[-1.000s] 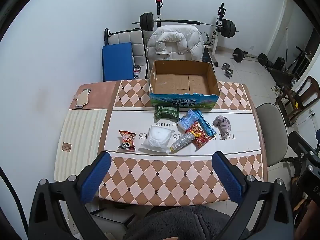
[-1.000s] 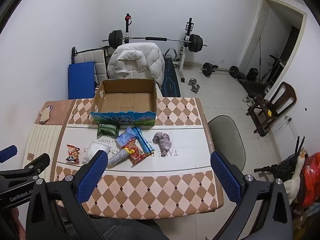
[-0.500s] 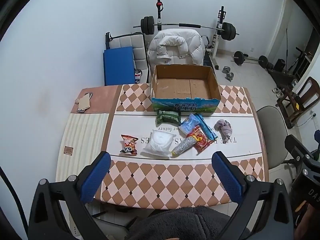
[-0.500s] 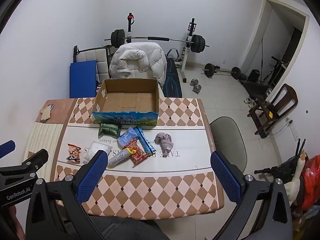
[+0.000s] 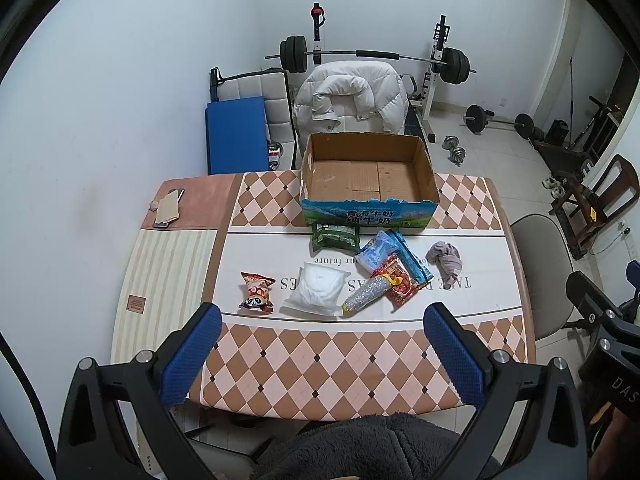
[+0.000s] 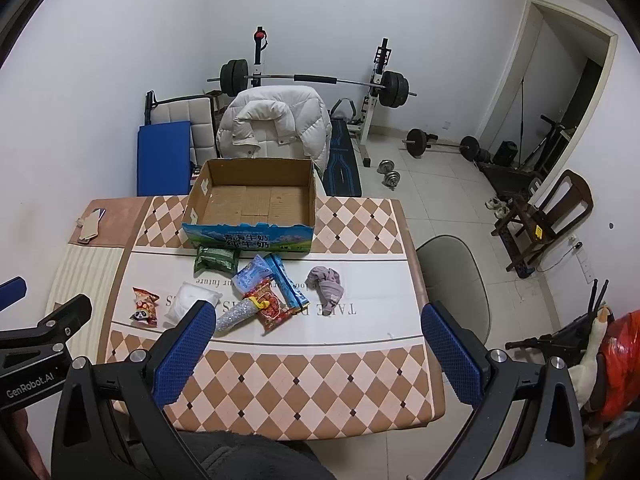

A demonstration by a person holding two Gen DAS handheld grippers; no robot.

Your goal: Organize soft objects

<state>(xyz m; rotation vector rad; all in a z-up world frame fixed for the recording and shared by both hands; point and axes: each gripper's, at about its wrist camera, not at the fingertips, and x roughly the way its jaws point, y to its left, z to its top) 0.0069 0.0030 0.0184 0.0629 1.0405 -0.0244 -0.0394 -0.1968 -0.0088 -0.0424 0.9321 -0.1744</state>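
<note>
On left gripper [image 6: 8,292] body: "GenRobot.AI"; tablecloth [image 5: 400,352] print: "future".

Both grippers are pulling up and back from the desk [image 5: 360,360]: the box [image 5: 368,176] and packets sit lower and smaller in both views, with more of the near desk edge showing. Nothing on it has shifted.

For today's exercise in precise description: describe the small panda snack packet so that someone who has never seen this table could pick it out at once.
Start at the open cardboard box at the far side of the table; loose soft items lie in front of it. The panda snack packet lies alone at the left end of that spread, just left of the plain white pouch. It alone is orange-red with a panda face.
</note>
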